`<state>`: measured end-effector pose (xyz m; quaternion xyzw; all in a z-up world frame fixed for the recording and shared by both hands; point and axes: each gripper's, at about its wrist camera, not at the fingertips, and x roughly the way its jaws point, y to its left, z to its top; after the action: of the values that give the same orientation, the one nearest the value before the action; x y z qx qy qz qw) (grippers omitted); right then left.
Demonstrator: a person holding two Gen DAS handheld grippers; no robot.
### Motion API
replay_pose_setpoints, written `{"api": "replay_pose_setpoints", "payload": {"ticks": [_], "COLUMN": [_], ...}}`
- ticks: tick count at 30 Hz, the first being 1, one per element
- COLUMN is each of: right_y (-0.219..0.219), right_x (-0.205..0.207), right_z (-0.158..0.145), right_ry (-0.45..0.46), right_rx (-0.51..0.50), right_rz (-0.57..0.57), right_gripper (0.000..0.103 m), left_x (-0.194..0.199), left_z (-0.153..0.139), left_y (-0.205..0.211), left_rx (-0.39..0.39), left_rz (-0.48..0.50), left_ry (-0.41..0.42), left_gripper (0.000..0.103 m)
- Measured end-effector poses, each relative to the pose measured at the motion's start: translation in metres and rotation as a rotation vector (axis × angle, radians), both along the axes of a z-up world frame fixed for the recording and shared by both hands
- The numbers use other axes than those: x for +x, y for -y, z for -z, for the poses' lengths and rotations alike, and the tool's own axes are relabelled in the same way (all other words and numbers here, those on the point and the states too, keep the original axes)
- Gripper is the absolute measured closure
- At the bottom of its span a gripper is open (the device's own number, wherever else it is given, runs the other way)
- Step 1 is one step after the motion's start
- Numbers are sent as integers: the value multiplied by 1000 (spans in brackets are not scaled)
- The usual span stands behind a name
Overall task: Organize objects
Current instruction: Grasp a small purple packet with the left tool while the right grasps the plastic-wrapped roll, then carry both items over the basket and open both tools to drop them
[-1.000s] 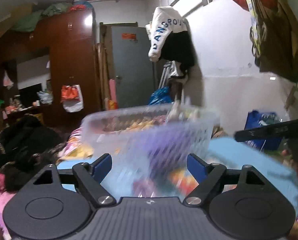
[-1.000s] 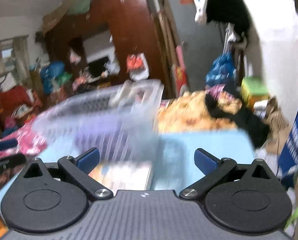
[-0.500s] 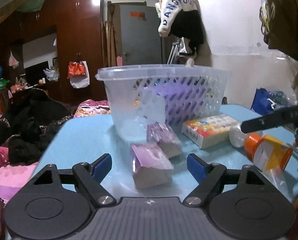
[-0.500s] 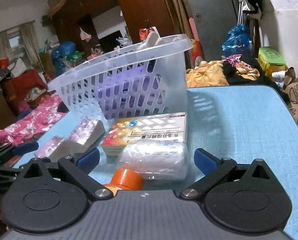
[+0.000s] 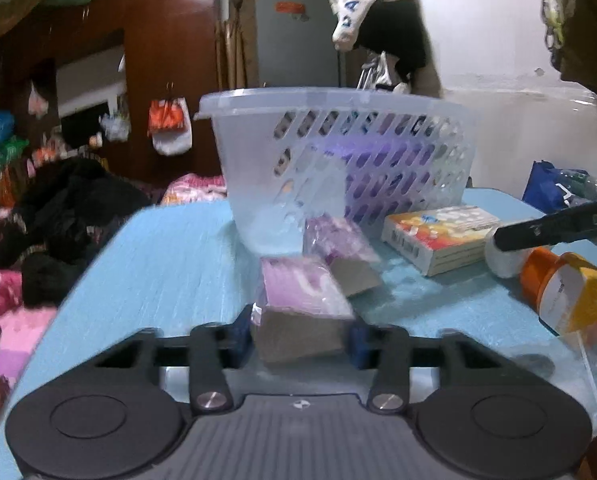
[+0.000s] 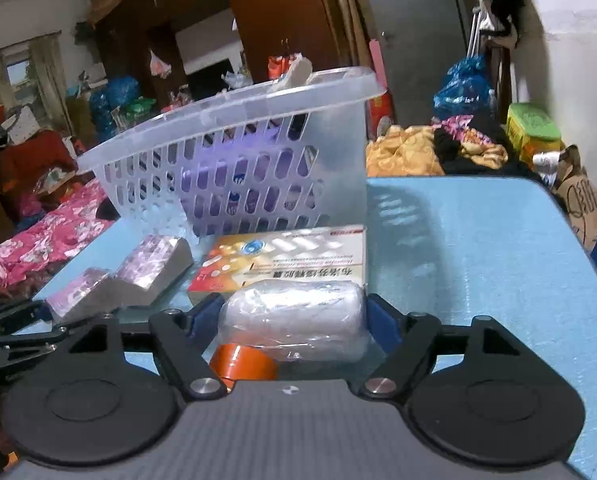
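The left gripper [image 5: 300,338] has its blue pads pressed against both sides of a purple-topped packet [image 5: 300,304], which sits on the blue table [image 5: 170,248]. The right gripper [image 6: 294,320] is closed in just the same way around a white roll wrapped in clear plastic [image 6: 294,316], also down on the table. An orange-capped bottle [image 6: 244,364] lies just near of that roll, tucked under the right gripper. A second purple packet [image 5: 338,248] lies just beyond the first, touching it. To its right is a flat orange-and-white medicine box [image 6: 286,260], directly past the roll. Farther back stands a clear slotted basket [image 5: 338,152], upright, with something purple showing through its holes; the box and the far packet lie right at its foot.
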<state>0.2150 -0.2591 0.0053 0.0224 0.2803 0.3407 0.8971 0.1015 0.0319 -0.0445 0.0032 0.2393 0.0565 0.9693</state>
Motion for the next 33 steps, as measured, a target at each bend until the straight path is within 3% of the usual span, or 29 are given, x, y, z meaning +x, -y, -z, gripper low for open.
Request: {"api": "replay_pose_setpoints", "payload": {"ticks": [11, 18, 33], "right_y": [17, 22, -15], "right_x": [-10, -23, -28], "right_z": [-19, -27, -81], "right_ry": [86, 196, 449], "right_rx": [68, 113, 151], "right_rz": [-11, -22, -98], "right_gripper": [25, 25, 25], "left_x": [-16, -30, -28], "left_z": [-10, -22, -92], "left_y": [-6, -4, -3], "left_rx": [-3, 3, -8], "left_rz": [-4, 12, 74], "left_ry": [83, 159, 323], "left_gripper": [56, 56, 56]}}
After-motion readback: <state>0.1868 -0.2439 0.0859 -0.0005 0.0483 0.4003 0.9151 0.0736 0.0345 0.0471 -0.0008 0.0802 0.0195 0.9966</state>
